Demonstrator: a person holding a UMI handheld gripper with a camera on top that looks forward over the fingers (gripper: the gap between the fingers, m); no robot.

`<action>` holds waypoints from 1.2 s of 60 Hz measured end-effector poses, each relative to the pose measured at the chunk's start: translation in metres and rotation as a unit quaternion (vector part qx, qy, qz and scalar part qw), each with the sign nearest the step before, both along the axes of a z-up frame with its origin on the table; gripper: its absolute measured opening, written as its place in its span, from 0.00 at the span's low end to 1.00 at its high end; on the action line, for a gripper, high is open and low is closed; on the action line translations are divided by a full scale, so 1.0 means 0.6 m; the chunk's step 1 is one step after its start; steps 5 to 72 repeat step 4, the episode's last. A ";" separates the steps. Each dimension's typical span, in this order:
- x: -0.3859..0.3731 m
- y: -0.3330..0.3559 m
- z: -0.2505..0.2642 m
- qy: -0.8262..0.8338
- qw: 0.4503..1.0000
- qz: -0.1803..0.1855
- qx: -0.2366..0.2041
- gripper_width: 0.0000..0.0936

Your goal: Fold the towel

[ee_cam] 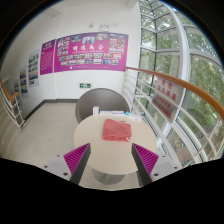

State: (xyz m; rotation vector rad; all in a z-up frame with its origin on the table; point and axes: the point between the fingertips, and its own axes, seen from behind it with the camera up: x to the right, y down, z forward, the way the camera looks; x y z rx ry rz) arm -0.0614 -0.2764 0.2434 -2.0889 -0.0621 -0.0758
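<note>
We see the towel (117,130), a reddish-pink cloth, lying bunched or loosely folded on the far half of a round pale worktop (95,150). It sits beyond the fingers (78,156), well apart from them and a little toward the right-hand one. The gripper (111,160) hangs above the near edge of the worktop with its fingers spread wide and nothing between the magenta pads.

We cannot tell how the towel's layers lie, nor where a free corner is. That is our first worry: if we close on the heap rather than on a single edge, we would likely lift several layers at once and the fold would come out lumpy.

The worktop looks smooth, so a low, sliding approach might push the cloth ahead of the fingers toward the far rim, where a grey chair (97,103) stands just behind it. The towel could then slip off.

The surface is also small and round, so an opened towel may hang over the edge. Beyond are a poster wall (85,50) and windows (175,70).
</note>
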 end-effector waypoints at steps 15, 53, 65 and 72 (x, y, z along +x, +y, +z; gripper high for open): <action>-0.001 -0.008 0.010 -0.003 1.000 0.001 0.003 0.91; -0.001 -0.008 0.010 -0.003 1.000 0.001 0.003 0.91; -0.001 -0.008 0.010 -0.003 1.000 0.001 0.003 0.91; -0.001 -0.008 0.010 -0.003 1.000 0.001 0.003 0.91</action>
